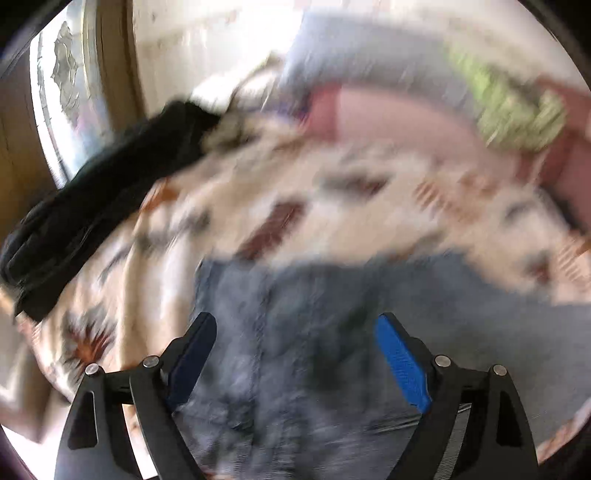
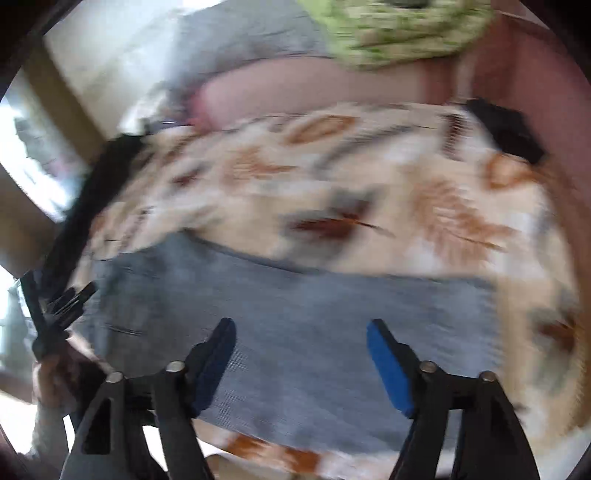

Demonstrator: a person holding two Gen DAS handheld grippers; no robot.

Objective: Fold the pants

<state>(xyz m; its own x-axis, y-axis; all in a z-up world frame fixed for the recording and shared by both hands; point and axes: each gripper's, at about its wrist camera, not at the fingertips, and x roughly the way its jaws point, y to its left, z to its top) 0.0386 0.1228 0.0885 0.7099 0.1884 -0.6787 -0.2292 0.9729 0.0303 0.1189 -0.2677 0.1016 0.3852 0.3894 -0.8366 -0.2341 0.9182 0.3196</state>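
pants (image 2: pixel 295 317) lie flat on the patterned bedspread (image 2: pixel 332 192) with left gripper (image 1: pixel 295 332) and right gripper (image 2: pixel 301 339) both released above them; pinch one edge squarely before folding.

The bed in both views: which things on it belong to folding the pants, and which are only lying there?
For the job:
- blue-grey pants, spread on the patterned blanket
- left gripper, open above them
- right gripper, open above them

Only lying there:
- black garment at the blanket's edge
- green patterned cloth
- pink pillow
- small black object, too blurred to name
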